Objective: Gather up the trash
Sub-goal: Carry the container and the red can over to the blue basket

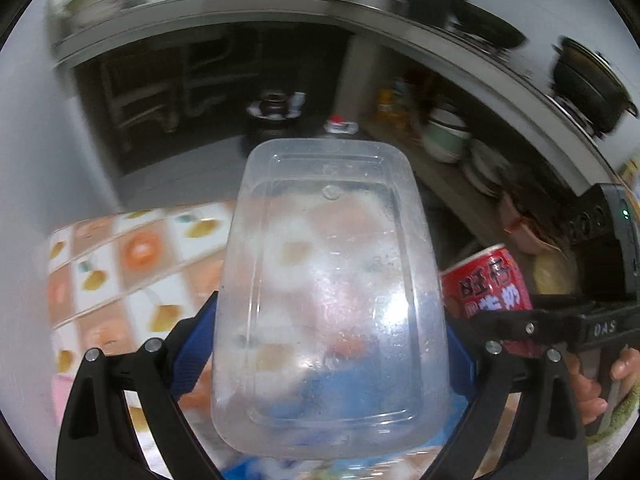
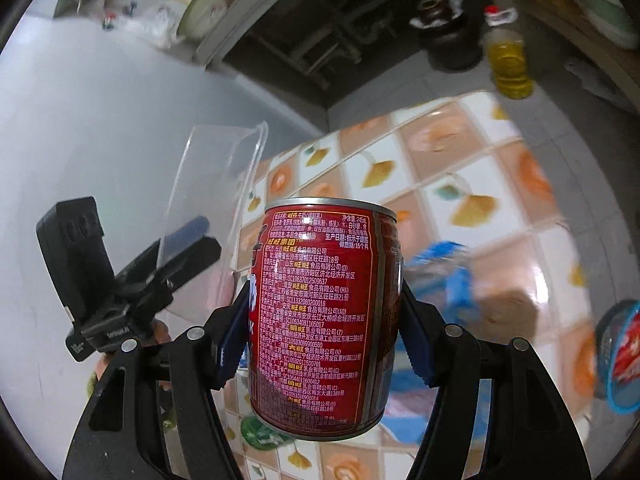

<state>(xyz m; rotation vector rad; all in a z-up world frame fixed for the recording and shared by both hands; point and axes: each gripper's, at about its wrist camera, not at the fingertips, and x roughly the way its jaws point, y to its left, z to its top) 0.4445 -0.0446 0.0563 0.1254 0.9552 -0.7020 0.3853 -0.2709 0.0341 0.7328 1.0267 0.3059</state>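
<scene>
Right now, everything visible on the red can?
The red metal drink can has a silver top rim and dense white and yellow Chinese print. It looks undented and stands roughly upright, clamped at its sides between the blue pads of the right gripper, lifted clear above the fruit-patterned tablecloth. Nothing else touches it.

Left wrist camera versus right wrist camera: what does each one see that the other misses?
Only the left wrist view shows the black pot on the stove and stacked bowls under the counter. Only the right wrist view shows the can's small-print side and a blue wrapper on the tablecloth. Both show the clear plastic container, the red can and the patterned tablecloth.
</scene>
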